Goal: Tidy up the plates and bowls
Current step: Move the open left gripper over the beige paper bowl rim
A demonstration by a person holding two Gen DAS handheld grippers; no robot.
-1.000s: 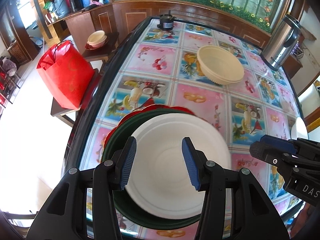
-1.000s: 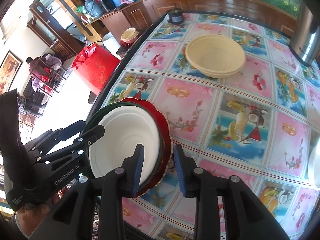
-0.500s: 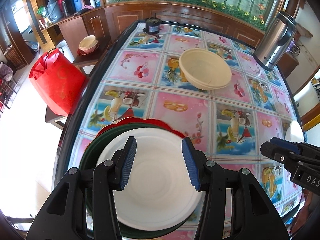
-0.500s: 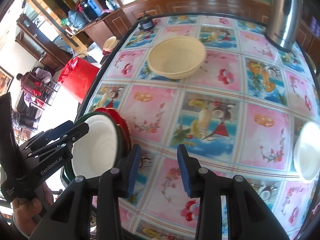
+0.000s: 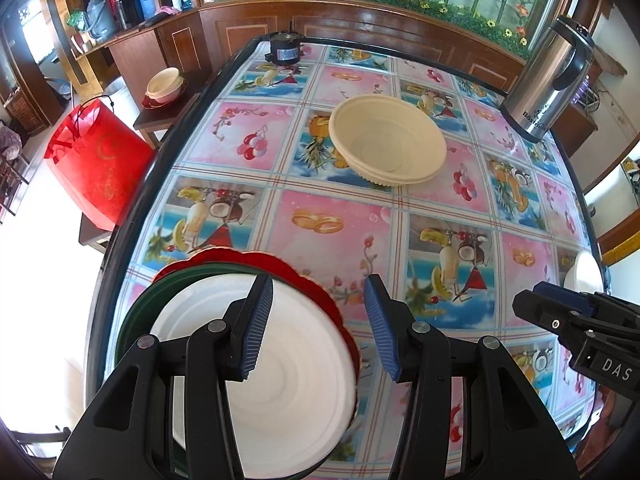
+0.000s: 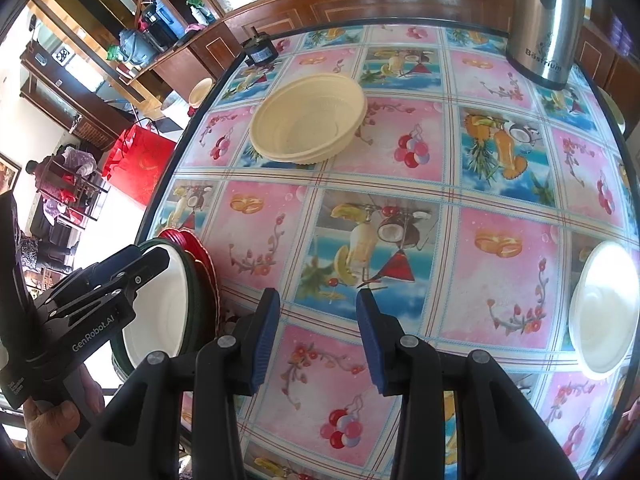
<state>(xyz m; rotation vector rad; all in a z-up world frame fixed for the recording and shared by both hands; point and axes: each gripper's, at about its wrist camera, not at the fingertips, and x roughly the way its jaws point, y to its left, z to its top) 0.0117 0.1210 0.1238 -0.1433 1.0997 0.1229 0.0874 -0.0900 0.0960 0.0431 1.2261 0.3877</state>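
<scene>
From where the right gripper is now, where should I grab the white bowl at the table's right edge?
Take the white bowl by its near rim, one finger inside and one outside. It sits upright with an open, thin lip. Bring the right gripper, now open and empty, across from the left, above the table.

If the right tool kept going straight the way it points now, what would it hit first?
Probably the bare tablecloth: the right tool, open and empty, points down at a printed square. The white bowl and plate stack lie off to either side. Depth is uncertain.
</scene>
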